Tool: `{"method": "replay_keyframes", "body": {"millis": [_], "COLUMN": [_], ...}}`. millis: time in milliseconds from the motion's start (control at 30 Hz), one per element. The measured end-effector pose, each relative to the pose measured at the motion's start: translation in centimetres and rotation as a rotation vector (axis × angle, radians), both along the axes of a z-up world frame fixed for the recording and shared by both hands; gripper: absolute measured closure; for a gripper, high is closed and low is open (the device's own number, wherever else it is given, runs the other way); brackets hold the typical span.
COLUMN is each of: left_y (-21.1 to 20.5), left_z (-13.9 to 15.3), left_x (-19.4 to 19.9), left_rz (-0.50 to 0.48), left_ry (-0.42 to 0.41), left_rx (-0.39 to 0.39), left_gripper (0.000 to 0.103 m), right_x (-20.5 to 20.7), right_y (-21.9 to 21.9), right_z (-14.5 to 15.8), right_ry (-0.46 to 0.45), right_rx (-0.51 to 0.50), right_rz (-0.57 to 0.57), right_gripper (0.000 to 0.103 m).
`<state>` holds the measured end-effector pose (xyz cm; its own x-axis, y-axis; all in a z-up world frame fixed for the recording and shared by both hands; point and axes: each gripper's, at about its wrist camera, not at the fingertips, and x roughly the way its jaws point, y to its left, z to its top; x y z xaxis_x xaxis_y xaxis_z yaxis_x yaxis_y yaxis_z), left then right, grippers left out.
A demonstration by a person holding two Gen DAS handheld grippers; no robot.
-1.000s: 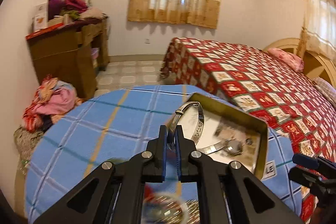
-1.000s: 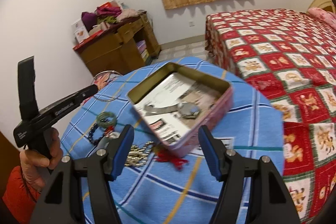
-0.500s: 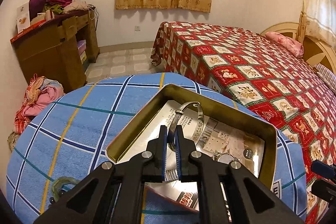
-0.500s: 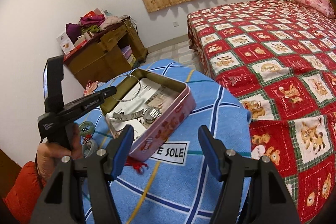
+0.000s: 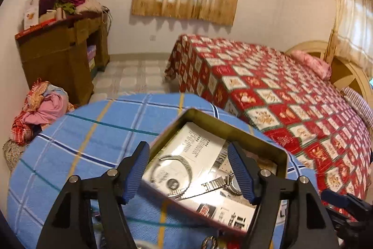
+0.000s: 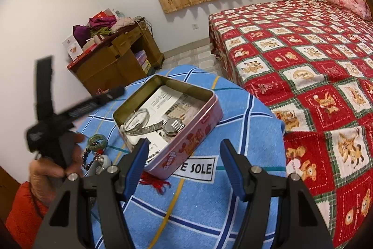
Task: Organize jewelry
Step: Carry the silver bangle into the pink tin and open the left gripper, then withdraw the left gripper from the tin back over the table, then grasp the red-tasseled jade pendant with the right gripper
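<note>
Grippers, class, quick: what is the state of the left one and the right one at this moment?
Left gripper: open, holding nothing, above the tin where the silver bangle lies.
Right gripper: open, holding nothing.

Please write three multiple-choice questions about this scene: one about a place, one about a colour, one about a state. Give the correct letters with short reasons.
1. Where does the silver bangle lie?
A. inside the tin
B. on the bed
C. on the floor

2. What colour is the cloth under the tin?
A. plain white
B. blue with checks
C. black

3. How do the jaws of the left gripper stand?
A. shut on the bangle
B. shut on the watch
C. open, holding nothing

Answers:
1 A: the bangle rests on the printed paper in the tin, beside the watch.
2 B: blue fabric with white, navy and yellow lines.
3 C: the blue pads are wide apart above the tin.
</note>
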<state>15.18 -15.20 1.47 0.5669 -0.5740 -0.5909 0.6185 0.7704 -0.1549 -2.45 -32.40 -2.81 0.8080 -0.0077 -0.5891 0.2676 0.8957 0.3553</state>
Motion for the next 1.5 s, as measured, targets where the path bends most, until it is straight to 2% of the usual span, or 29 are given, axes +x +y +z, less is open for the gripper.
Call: {"method": "replay_keyframes", "body": {"millis": [167,300,400,533,667,800,1000,1033,1200,1500], "left_y": [4.7,9.2,11.8,15.1,16.2,16.0,16.5,16.6,17.4,18.3], "left_z": [0.8,-0.7,-1.9,-3.7,-5.3,-6.2,-6.2,-6.3,-6.7,-6.8], "left_x": [-1.1,-2.1,-3.0,-4.3,-5.0,-5.6,-6.1,-6.1,-6.0,-5.6], "left_rz": [0.078,0.176,0.223,0.302,0.323,0.32,0.303,0.303,0.307,0.319], "left_ry": [-0.002,0.053,0.09,0.131,0.164,0.149,0.126,0.121,0.116,0.128], "left_rx": [0.019,0.035,0.031,0.025,0.038,0.086,0.09,0.094,0.106,0.077], "left_gripper": [0.031,0.031,0.031,0.031,0.031,0.031,0.031,0.031,0.031,0.031], "right_x": [-0.1,0.2,0.9,1.8,3.2,5.4,9.6,10.0,11.1,12.5], "right_y": [1.9,4.1,6.1,8.0,8.9,10.1,12.2,12.4,13.4,15.0], "right_z": [-0.1,-0.7,-1.5,-2.4,-2.9,-2.6,-3.3,-3.6,-4.7,-5.8], "right_ry": [0.011,0.035,0.07,0.105,0.126,0.122,0.165,0.176,0.221,0.272], "right_rx": [-0.024,-0.031,-0.057,-0.072,-0.036,-0.038,-0.08,-0.083,-0.081,-0.095], "right_rz": [0.042,0.114,0.188,0.248,0.285,0.322,0.408,0.415,0.445,0.477], "right_gripper": [0.036,0.037,0.045,0.045,0.045,0.045,0.046,0.049,0.052,0.059]}}
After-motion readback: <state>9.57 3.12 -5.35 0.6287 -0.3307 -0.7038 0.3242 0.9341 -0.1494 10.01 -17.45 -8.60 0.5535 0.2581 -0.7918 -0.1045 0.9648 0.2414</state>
